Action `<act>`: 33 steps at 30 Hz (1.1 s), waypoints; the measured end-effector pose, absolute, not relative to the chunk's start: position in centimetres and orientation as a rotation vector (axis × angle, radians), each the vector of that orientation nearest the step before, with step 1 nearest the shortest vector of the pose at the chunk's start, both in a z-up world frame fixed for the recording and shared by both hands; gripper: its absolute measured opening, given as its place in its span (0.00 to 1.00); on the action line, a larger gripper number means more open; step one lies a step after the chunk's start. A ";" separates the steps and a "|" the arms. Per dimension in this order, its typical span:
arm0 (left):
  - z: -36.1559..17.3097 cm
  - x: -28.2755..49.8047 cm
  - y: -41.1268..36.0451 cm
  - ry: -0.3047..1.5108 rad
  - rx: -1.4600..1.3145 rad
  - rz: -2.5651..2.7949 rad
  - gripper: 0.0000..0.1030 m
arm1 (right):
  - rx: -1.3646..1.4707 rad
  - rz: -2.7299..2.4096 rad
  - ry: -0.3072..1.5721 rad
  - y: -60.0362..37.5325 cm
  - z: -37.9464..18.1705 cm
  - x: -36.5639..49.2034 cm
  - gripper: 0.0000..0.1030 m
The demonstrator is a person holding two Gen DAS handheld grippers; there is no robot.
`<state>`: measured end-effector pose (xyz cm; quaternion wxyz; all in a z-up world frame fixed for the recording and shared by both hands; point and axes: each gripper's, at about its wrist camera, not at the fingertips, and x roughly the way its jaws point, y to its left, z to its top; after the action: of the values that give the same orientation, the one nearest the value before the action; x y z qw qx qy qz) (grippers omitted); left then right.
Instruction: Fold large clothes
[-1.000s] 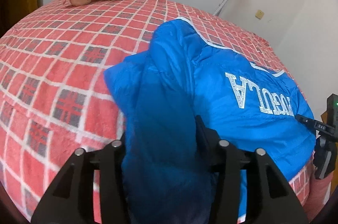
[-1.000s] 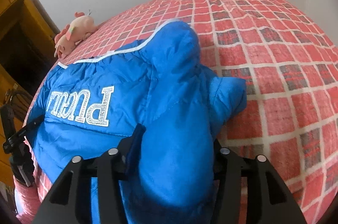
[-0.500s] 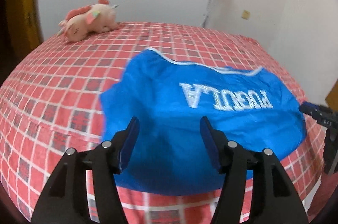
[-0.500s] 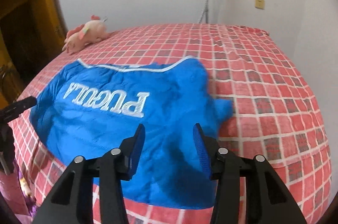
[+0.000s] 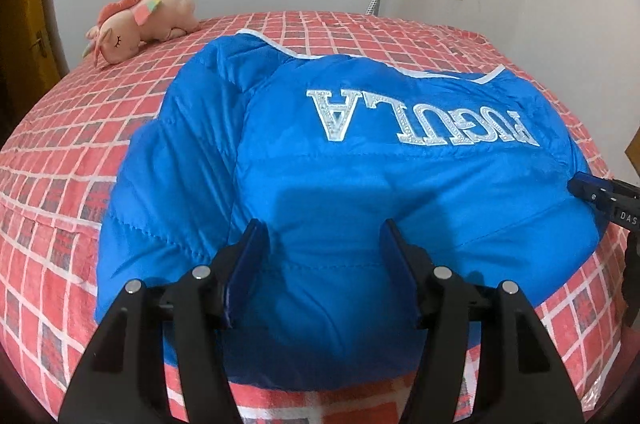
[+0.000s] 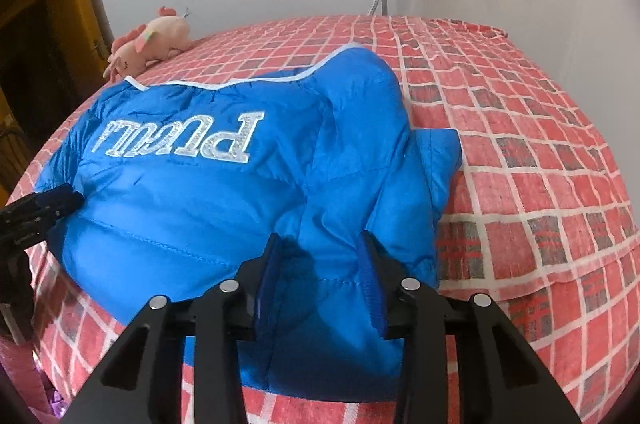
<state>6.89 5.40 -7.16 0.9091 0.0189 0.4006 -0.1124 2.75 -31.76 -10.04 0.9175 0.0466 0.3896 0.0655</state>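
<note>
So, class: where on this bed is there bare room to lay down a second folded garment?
Free: the checked bedcover between the blue jacket and the wall side, and the stretch in front of the plush toy. Crowded: the near middle, covered by the jacket.

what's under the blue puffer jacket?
The blue quilted puffer jacket lies on the red checked bedspread, which shows all round it. Whatever lies beneath the jacket itself is covered.

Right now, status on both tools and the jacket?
Left tool open over the blue puffer jacket. Right tool closing, jaws astride a jacket fold, grip unclear. Jacket on the checked bedspread; plush toy well clear.
</note>
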 end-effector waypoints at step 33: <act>-8.5 6.7 16.0 1.072 -0.522 -0.207 0.77 | 0.073 0.186 0.906 -31.5 -8.6 3.3 0.39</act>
<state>6.72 16.01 -8.53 0.8225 -0.2453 0.5039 -0.0973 3.34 -31.48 -8.62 0.8944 0.0351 0.4369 0.0896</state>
